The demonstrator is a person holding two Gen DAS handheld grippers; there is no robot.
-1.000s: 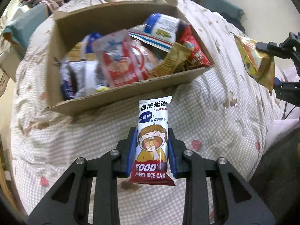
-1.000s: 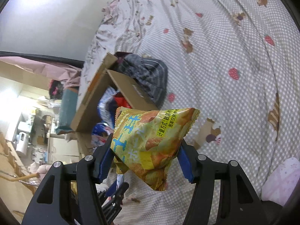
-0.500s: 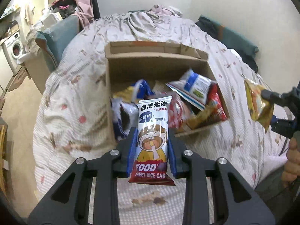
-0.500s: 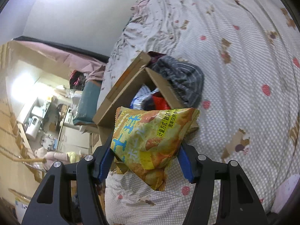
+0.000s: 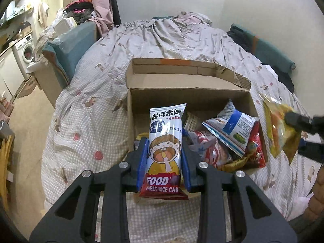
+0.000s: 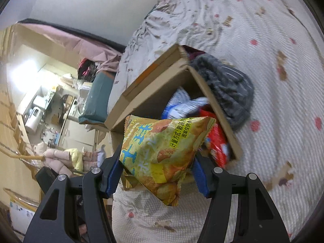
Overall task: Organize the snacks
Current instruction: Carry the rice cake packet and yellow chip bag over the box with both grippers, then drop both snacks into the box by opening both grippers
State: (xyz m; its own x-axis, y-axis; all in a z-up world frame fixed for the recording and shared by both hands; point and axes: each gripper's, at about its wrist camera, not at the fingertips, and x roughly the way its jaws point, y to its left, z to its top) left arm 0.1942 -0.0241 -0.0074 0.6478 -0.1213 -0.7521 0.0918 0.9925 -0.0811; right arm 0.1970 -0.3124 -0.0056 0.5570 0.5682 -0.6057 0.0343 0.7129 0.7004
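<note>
Up front in my left wrist view, the left gripper (image 5: 164,162) is clamped on a tall rice cake packet (image 5: 165,141), its blue pads pressing both long edges; the wrapper stands upright, with "FOOD" and "SWEET RICE CAK" legible on its red bottom band, Chinese characters across the white top, and a cartoon child with an open mouth in between. Behind the packet sits an open cardboard box (image 5: 190,99) on the checked bedspread (image 5: 85,125), toward the bed's right edge, and the packet's upper half overlaps the box's near left corner. Inside the box, crowded to its right side, lie loose snack bags: a white and blue one (image 5: 232,125) tilted on top and a red one (image 5: 256,147) against the right wall; their print is too small for me to read. At the right edge of this view I see the yellow chip bag (image 5: 280,129) held beside the box. Switching to my right wrist view, the right gripper (image 6: 157,170) grips that yellow chip bag (image 6: 162,151) across its puffy middle, jaws set wide around it, black Chinese print running along its upper seam. It hangs over the near corner of the box (image 6: 154,93), and a grey knitted cloth (image 6: 228,89) lies against the box's far wall on the bedspread (image 6: 273,101).
</note>
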